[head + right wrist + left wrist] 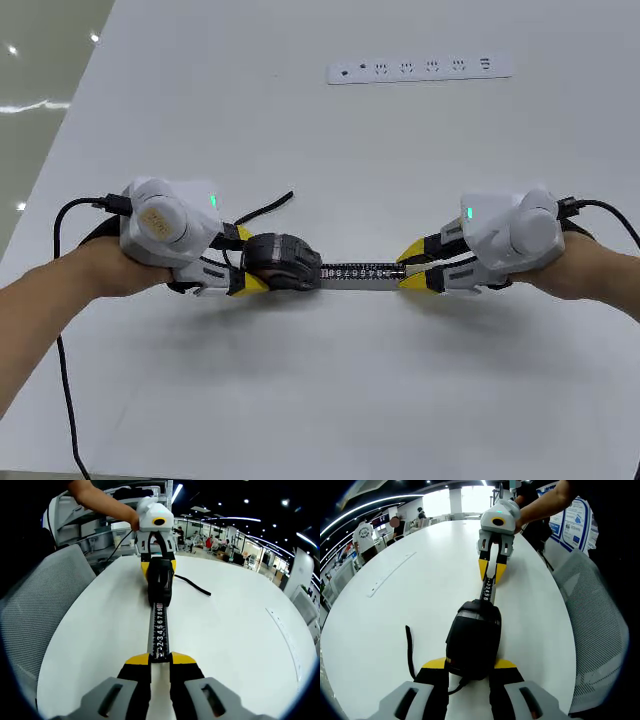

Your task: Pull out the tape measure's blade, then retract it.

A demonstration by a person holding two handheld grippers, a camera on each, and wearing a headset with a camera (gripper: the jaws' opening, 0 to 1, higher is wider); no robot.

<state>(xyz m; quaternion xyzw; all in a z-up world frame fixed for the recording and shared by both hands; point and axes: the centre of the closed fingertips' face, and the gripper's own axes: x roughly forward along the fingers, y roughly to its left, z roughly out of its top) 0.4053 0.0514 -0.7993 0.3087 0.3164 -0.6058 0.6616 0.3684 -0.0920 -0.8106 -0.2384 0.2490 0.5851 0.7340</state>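
My left gripper [247,260] clamps its fingers around the tape measure [283,262] at the worktop's [350,150] near left, and my right gripper [413,267] pinches the blade [362,271] end, so I judge the pull-out barely begun, retraction yet to come.

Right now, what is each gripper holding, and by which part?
The left gripper clamps the tape measure case by its sides; the right gripper pinches the blade at its free end.
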